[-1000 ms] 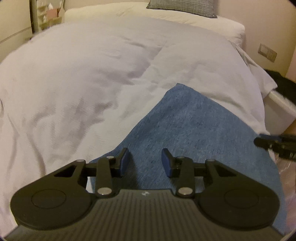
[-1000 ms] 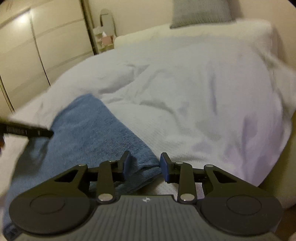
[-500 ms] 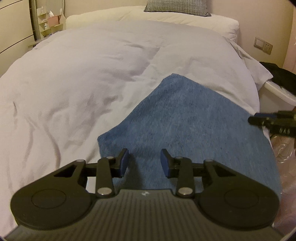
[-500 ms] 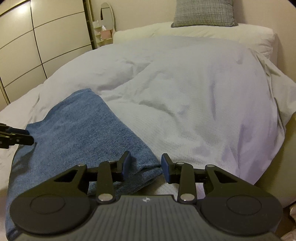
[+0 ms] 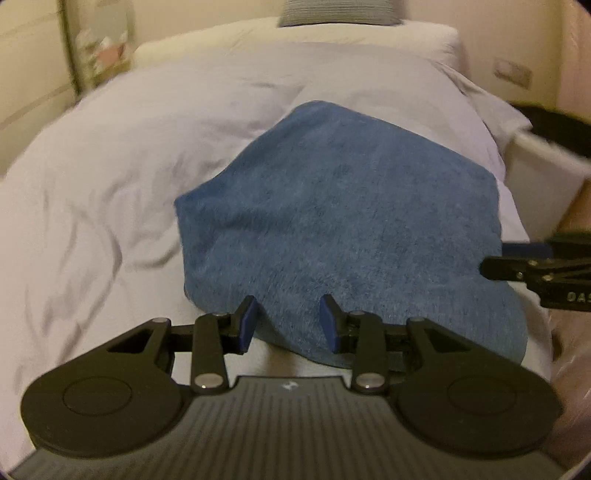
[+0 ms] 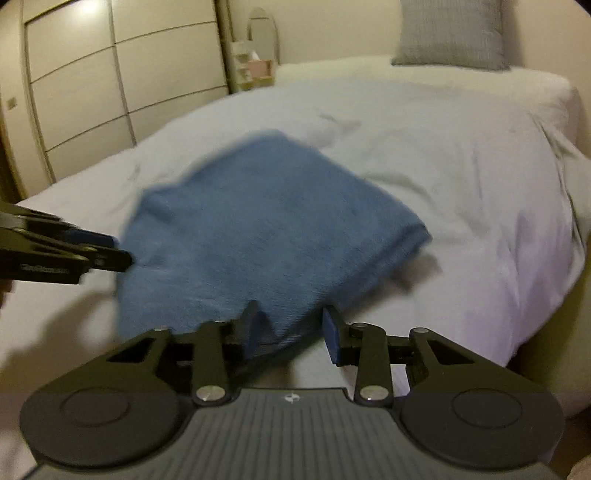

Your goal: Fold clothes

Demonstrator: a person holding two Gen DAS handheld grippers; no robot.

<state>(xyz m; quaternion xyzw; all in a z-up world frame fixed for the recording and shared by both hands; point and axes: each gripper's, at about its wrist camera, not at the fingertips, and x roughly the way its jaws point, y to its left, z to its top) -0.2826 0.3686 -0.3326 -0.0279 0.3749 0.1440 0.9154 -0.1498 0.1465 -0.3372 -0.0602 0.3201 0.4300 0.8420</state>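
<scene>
A folded blue towel [image 5: 343, 221] lies on the white duvet [image 5: 110, 177] of a bed; it also shows in the right wrist view [image 6: 266, 229]. My left gripper [image 5: 290, 319] is open, its fingers over the towel's near edge, holding nothing. My right gripper [image 6: 291, 336] is open at the towel's near right corner, the cloth edge lying between its jaws. The right gripper shows at the right edge of the left wrist view [image 5: 532, 269], beside the towel. The left gripper shows at the left of the right wrist view [image 6: 85, 251].
A grey pillow [image 6: 450, 33] and cream pillow [image 5: 332, 33] lie at the bed's head. A wardrobe [image 6: 110, 92] stands at the left, a small shelf [image 6: 255, 66] beside it. A white bin with dark cloth [image 5: 550, 147] stands right of the bed.
Both grippers have pulled back toward the foot of the bed, so more of the towel shows. The towel's near edge now lies at the fingertips. Both stay open.
</scene>
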